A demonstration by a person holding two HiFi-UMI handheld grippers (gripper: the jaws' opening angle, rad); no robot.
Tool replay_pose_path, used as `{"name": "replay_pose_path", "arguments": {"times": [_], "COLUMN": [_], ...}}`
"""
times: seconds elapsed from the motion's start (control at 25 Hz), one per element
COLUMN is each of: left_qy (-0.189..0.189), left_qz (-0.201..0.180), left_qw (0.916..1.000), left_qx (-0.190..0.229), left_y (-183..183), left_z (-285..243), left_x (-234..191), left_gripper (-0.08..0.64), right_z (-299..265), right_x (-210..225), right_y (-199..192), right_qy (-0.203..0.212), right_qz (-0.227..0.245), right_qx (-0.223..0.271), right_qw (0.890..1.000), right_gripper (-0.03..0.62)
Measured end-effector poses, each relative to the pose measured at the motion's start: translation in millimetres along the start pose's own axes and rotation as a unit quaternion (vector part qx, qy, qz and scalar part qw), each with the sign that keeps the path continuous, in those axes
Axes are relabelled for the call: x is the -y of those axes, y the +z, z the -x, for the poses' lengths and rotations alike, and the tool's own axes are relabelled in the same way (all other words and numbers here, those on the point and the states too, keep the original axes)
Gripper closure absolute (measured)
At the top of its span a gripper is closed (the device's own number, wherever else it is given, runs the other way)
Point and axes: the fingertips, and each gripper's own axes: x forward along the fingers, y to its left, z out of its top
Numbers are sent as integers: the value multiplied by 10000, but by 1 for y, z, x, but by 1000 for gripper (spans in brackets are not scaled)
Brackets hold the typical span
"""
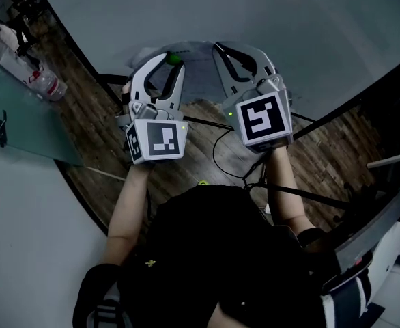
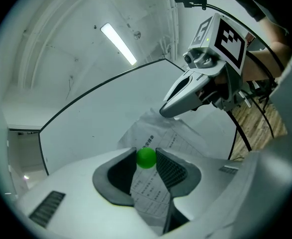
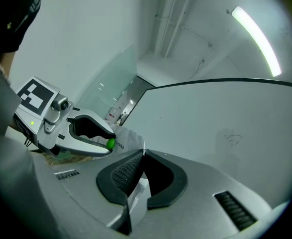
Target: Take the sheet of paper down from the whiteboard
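Note:
A printed sheet of paper [image 1: 197,74] hangs crumpled in front of the whiteboard [image 1: 289,26], stretched between my two grippers. My left gripper [image 1: 173,63] is shut on a small green round magnet [image 1: 175,59]. In the left gripper view the magnet [image 2: 146,158] sits between the pad tips of the left gripper [image 2: 146,153], and the paper [image 2: 158,133] runs down through the gap below it. My right gripper [image 1: 219,48] is shut on the sheet's other edge. In the right gripper view the paper [image 3: 138,195] is pinched at the tips of the right gripper [image 3: 142,154].
The whiteboard's dark frame [image 1: 77,46] meets a wooden floor [image 1: 207,121] below. A glass partition [image 1: 22,121] and plastic bottles [image 1: 46,84] are at the left. Black cables [image 1: 220,156] trail under the hands. A ceiling strip light [image 2: 118,44] shines overhead.

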Motion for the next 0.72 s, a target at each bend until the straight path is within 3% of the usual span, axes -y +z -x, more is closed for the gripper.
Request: {"name": "replay_pose_path", "arguments": {"times": [0.72], "left_qy": [-257], "left_qz": [126], "left_qw": [9994], "left_qx": [189], "left_y": [15], "left_z": [89], "left_x": [18], "left_gripper": [423], "right_z": [65], "right_x": [-68], "right_y": [28], "right_qy": [1], "right_qz": [-363], "right_qx": [-161], "right_qw": [9992], "right_gripper": [571]}}
